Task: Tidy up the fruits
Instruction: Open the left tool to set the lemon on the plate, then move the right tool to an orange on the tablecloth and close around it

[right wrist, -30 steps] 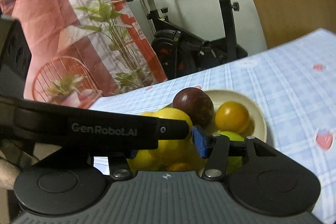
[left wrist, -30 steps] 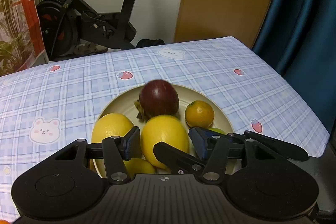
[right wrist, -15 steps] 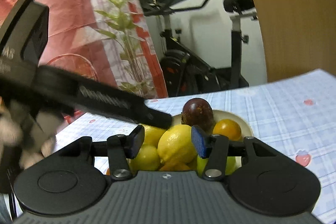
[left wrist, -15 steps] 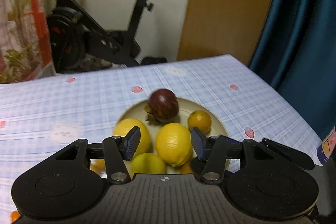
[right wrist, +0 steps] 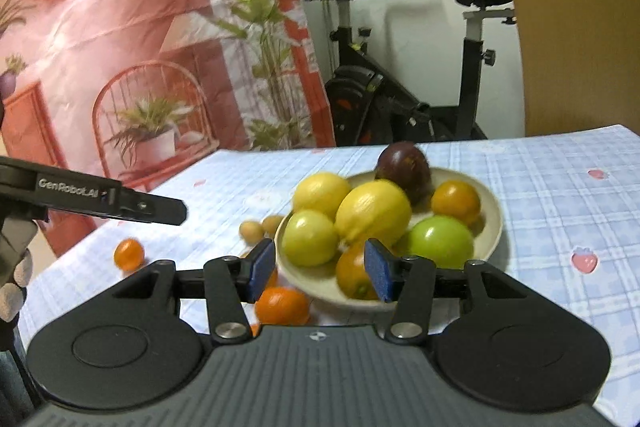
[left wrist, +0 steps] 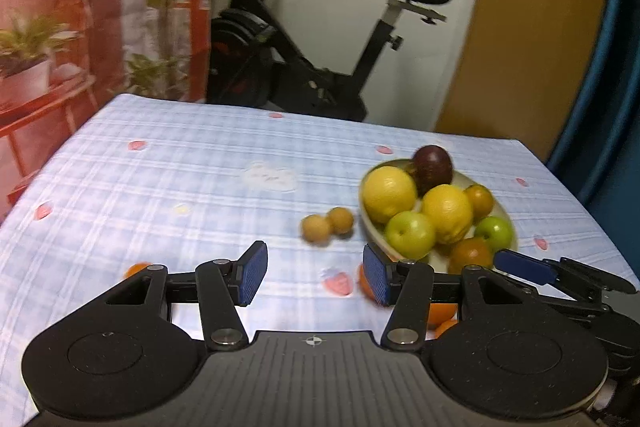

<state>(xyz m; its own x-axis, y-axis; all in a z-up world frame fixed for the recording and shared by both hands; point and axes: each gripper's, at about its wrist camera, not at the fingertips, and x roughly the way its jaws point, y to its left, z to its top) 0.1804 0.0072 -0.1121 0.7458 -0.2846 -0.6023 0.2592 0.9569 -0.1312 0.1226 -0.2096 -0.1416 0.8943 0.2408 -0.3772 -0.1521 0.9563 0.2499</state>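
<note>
Left tongs (left wrist: pixel 315 277) and right tongs (right wrist: pixel 318 275) both stand with blue pads spread wide and nothing between them, held above the bench (left wrist: pixel 168 179). Judged step: between picks, with loose fruit yet to be gathered into the plate (right wrist: pixel 490 227).

Count in the plate: two lemons (right wrist: pixel 372 211), two green apples (right wrist: pixel 440 241), two oranges (right wrist: pixel 456 201), one dark purple fruit (right wrist: pixel 404 163).

Count on the checked cloth: two small tan fruits (left wrist: pixel 326 223) just beside the plate's left rim, one small orange (right wrist: pixel 129 254) well apart to the left, and two or three more oranges (right wrist: pixel 282 305) near the plate, partly hidden by the tongs.

Next move, as judged: lower one open pair around a loose fruit, most likely the near oranges, and close gently, since round fruit rolls.
</note>
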